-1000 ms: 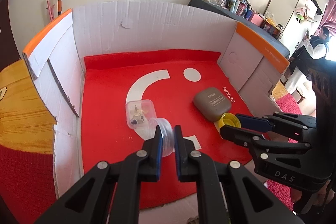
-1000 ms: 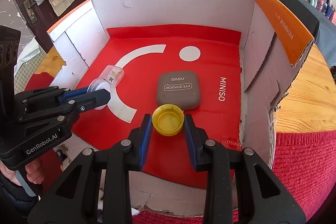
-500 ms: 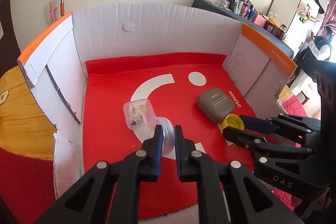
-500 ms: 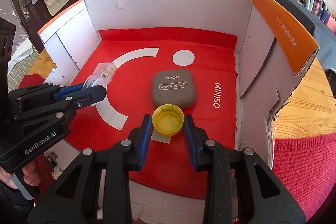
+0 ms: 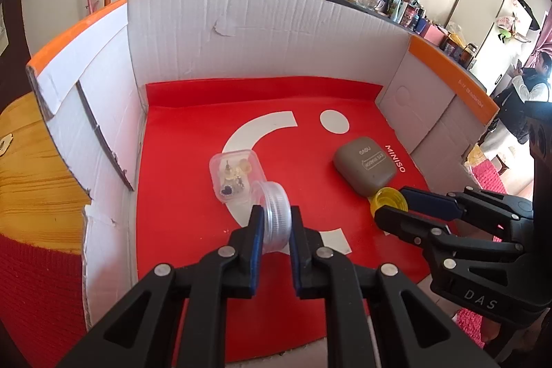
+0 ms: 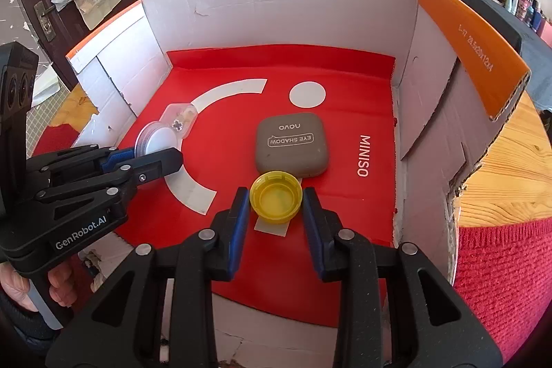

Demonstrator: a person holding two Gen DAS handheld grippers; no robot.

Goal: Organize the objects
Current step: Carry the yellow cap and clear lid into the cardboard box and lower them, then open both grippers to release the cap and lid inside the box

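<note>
My left gripper (image 5: pixel 275 225) is shut on a clear round lid (image 5: pixel 274 218) held on edge above the red floor of the cardboard box (image 5: pixel 276 33). The lid also shows in the right wrist view (image 6: pixel 157 142). My right gripper (image 6: pixel 276 200) is shut on a yellow bottle cap (image 6: pixel 276 200), its hollow side facing the camera; it also shows in the left wrist view (image 5: pixel 388 200). A small clear case of trinkets (image 5: pixel 234 175) lies just beyond the lid. A grey eye-shadow case (image 6: pixel 291 143) lies just beyond the cap.
The box has white walls with orange flaps (image 6: pixel 472 47) and a red MINISO sheet (image 6: pixel 345 68) as its floor. It stands on a wooden table (image 6: pixel 510 168) with a red knitted cloth (image 6: pixel 500 264). A person (image 5: pixel 528 92) stands far right.
Both grippers have drawn back and risen slightly with their held objects. The boxed items look a little farther away. Both grips are unchanged.
</note>
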